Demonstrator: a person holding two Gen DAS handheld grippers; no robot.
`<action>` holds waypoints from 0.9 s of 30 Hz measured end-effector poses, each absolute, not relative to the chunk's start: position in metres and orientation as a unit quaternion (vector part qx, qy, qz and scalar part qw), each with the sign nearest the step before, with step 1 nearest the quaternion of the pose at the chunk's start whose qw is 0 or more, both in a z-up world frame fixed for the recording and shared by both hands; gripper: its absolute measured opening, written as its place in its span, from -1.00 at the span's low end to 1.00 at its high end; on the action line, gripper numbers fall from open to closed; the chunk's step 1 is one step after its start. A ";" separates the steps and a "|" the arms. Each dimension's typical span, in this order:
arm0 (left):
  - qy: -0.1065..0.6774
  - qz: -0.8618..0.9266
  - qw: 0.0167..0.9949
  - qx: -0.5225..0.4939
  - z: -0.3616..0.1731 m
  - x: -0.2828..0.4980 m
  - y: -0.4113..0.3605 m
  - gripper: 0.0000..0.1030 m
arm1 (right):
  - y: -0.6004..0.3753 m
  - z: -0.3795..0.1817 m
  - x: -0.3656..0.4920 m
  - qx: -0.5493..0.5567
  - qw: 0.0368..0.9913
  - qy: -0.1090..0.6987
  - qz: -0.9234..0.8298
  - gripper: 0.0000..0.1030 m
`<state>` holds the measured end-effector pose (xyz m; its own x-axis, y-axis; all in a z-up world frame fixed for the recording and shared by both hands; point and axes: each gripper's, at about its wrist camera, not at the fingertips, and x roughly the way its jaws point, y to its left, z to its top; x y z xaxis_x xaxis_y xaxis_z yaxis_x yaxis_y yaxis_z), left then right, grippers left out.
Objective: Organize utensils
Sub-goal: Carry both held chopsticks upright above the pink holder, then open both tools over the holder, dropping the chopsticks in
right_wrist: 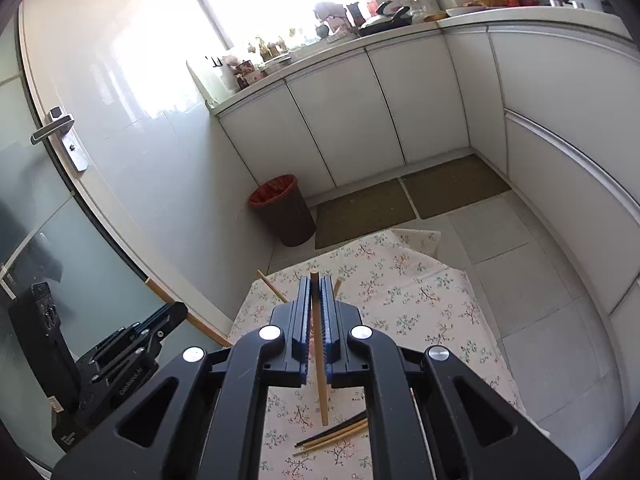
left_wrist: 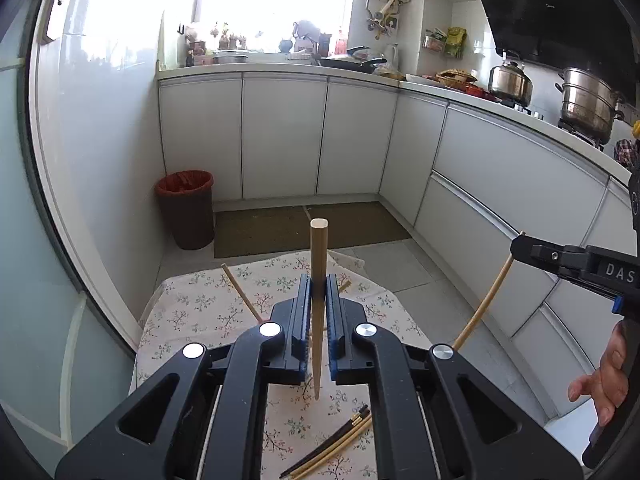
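Note:
My left gripper [left_wrist: 319, 280] is shut on a light wooden chopstick [left_wrist: 319, 248] that stands nearly upright above the floral cloth table [left_wrist: 192, 312]. My right gripper [right_wrist: 320, 280] is shut on a second wooden chopstick [right_wrist: 319, 360]; it also shows in the left wrist view [left_wrist: 524, 246] with its curved-looking chopstick [left_wrist: 484, 304]. A small bundle of dark and bamboo chopsticks [left_wrist: 332, 446] lies on the cloth below, also in the right wrist view [right_wrist: 332, 434]. Another chopstick [left_wrist: 240, 292] lies on the cloth further back.
A brown bin with a red liner [left_wrist: 186, 208] stands on the floor by the wall. White cabinets [left_wrist: 280, 136] and two floor mats [left_wrist: 304, 228] lie beyond the table. A door with a handle [right_wrist: 54, 124] is on the left.

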<state>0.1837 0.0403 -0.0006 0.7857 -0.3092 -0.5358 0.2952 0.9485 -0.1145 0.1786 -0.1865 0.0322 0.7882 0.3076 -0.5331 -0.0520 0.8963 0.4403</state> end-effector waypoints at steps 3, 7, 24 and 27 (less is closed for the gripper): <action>0.281 -0.146 0.948 -0.013 0.000 0.202 0.040 -0.88 | -0.179 0.046 0.194 0.206 0.926 0.297 0.106 -0.90; 0.283 -0.135 0.949 -0.017 -0.003 0.230 0.044 -0.88 | -0.167 0.059 0.219 0.192 0.936 0.276 0.108 -0.90; 0.275 -0.099 0.955 -0.058 -0.037 0.280 0.076 -0.43 | -0.120 0.002 0.321 0.163 0.937 0.290 0.106 -0.90; 0.256 -0.089 0.961 -0.061 -0.025 0.273 0.088 -0.36 | -0.113 -0.008 0.328 0.161 0.935 0.297 0.107 -0.90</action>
<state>0.2726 0.0879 -0.0252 0.8529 -0.2023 -0.4813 0.1393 0.9766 -0.1635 0.3283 -0.1132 -0.0076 0.8013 0.2950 -0.5205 -0.1043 0.9255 0.3640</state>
